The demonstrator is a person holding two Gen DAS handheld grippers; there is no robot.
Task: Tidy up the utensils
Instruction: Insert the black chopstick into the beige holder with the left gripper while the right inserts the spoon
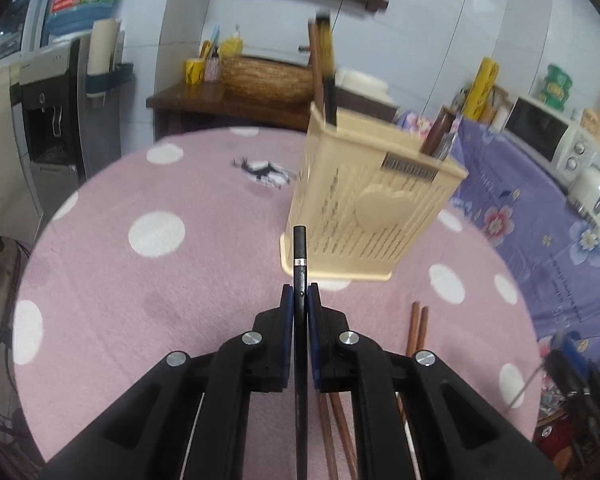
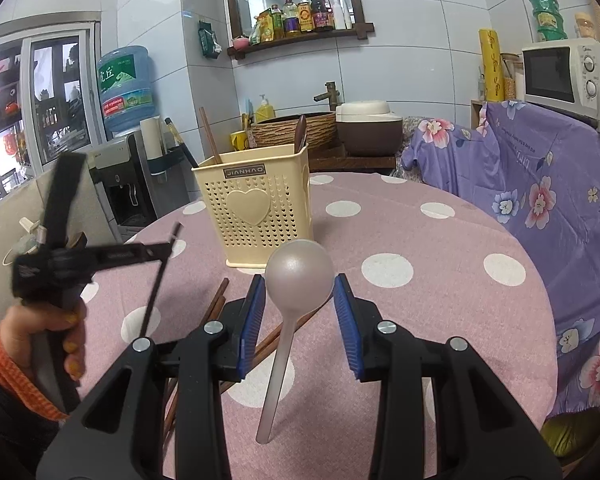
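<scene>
The left gripper (image 1: pixel 300 294) clamps a black chopstick (image 1: pixel 299 248) just before the cream utensil holder (image 1: pixel 364 216). The right gripper (image 2: pixel 299 300), part-open, straddles a grey spoon (image 2: pixel 296 280) nearer than it; whether its pads touch is unclear.

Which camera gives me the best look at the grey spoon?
The right wrist view: the grey spoon lies whole on the tablecloth between the right gripper's open fingers. The left wrist view shows none of it.

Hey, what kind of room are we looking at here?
Most likely a home kitchen or a dining corner of one. A microwave stands on a covered counter, a wall shelf holds sauce bottles, and a water dispenser carries a big blue jug beside the round table.
</scene>
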